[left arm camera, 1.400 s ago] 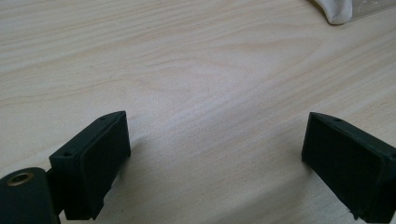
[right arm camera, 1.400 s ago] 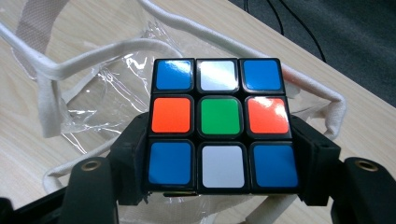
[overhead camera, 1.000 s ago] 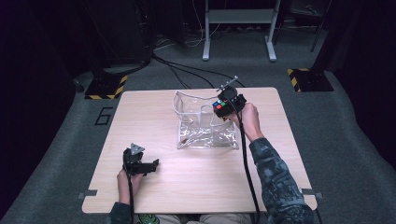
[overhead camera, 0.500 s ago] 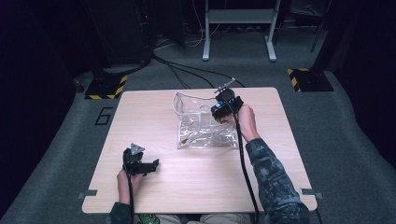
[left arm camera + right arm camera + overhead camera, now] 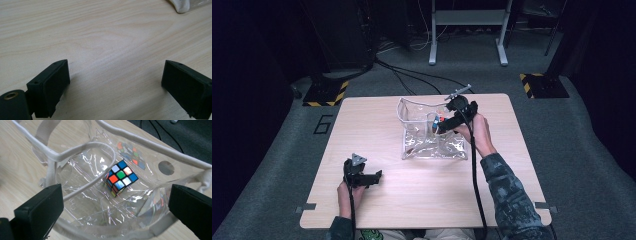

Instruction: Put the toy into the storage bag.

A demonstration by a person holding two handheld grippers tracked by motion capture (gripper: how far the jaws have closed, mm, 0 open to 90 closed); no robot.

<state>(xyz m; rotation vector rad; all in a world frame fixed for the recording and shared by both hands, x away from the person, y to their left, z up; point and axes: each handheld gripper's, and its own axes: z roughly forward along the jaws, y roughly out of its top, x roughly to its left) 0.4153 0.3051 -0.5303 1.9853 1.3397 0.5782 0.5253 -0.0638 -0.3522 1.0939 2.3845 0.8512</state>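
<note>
Right gripper [image 5: 115, 202] poised over the open mouth of a clear plastic bag [image 5: 432, 137] on the desk [image 5: 377, 125], jaws spread wide and empty. Puzzle cube [image 5: 120, 177] lying inside the bag, straight ahead between the jaws, untouched. Left gripper [image 5: 362, 172] low on the near-left desk, jaws apart, holding nothing.

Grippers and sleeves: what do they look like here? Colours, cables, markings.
Both handheld units are black. The left tool carries a grey three-cornered plate on top; the right tool has a grey plate at its far end and small red and blue marks on its body. Each trails a black cable toward the person. In the gripper views the jaws are blocky matte-black pads. The sleeves are a dark mottled camouflage pattern.
</note>
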